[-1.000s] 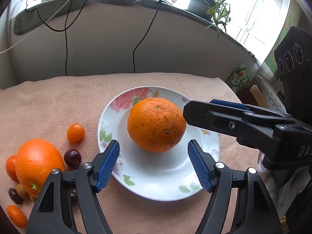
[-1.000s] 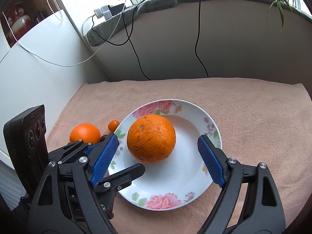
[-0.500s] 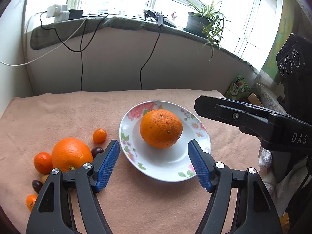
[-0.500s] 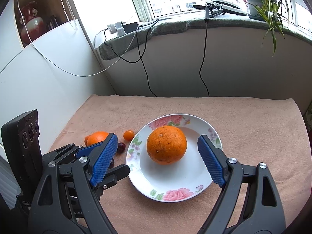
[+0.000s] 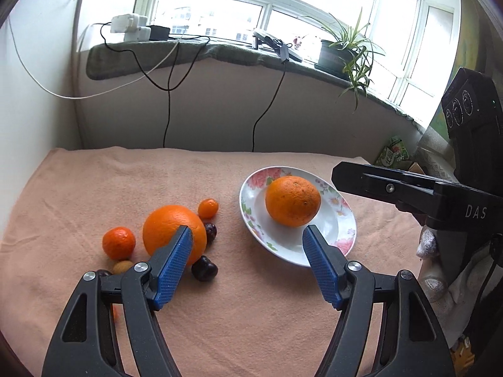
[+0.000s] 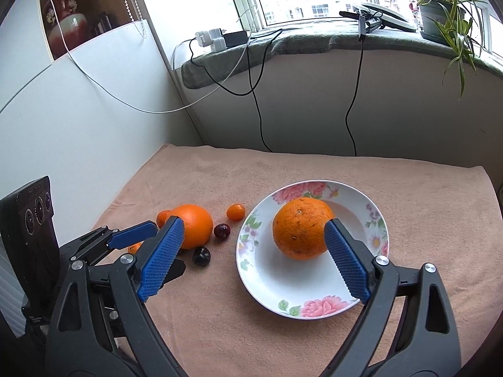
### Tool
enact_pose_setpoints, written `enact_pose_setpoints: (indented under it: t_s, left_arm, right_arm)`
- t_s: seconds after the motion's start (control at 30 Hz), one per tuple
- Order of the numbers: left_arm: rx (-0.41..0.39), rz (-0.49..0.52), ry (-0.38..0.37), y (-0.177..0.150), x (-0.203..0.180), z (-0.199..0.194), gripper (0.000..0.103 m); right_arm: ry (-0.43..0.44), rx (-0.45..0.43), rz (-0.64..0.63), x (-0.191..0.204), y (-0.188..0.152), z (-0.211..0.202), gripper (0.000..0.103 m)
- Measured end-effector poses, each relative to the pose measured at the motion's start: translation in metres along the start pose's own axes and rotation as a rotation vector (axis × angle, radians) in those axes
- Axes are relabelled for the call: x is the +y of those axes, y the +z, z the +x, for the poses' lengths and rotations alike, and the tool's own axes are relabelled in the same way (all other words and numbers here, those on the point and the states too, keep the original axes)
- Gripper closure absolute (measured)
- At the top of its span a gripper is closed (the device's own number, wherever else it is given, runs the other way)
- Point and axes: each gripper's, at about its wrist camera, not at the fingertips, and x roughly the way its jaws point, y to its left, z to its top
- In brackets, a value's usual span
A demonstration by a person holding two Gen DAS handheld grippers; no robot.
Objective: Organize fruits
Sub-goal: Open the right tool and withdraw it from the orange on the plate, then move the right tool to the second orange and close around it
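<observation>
One big orange (image 6: 301, 227) already on flowered plate (image 6: 374, 220); second big orange (image 5: 174, 232) on towel-covered worktop (image 5: 125, 182) with mandarin (image 5: 118, 242), kumquat (image 5: 208, 208), dark cherries (image 5: 204, 268) close around. Left tongs (image 5: 246, 259) open, empty, over gap between pile and plate. Right tongs (image 6: 254, 246) opening, nothing pinched. Orange likely heavy, firm, round, pebbled peel: grip across widest middle. Cherries, kumquat light, smooth, prone to roll or bruise: gentle pinch at centre.

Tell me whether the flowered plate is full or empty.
Neither: the flowered plate holds one large orange; the other fruit lies on the cloth beside it.
</observation>
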Motion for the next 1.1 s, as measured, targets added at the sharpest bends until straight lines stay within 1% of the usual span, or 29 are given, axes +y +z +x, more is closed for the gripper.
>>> enact_pose_setpoints:
  t_s: [0.1, 0.2, 0.47, 0.7, 1.1]
  left_arm:
    - [0.000, -0.019, 0.013, -0.006, 0.012, -0.005, 0.030]
    - [0.008, -0.038, 0.027, -0.011, 0.024, -0.005, 0.030]
    - [0.039, -0.086, 0.032, -0.022, 0.047, 0.001, 0.030]
    - [0.054, -0.117, 0.017, -0.028, 0.056, 0.008, 0.030]
    - [0.068, -0.131, 0.004, -0.027, 0.066, 0.017, 0.030]
  right_arm:
    - [0.006, 0.022, -0.016, 0.007, 0.000, 0.005, 0.007]
    - [0.031, 0.041, -0.017, 0.012, 0.000, 0.012, 0.007]
    - [0.093, 0.100, -0.011, 0.029, -0.003, 0.038, 0.007]
    - [0.130, 0.139, -0.016, 0.041, -0.001, 0.060, 0.007]
    - [0.163, 0.206, -0.004, 0.050, 0.002, 0.091, 0.007]
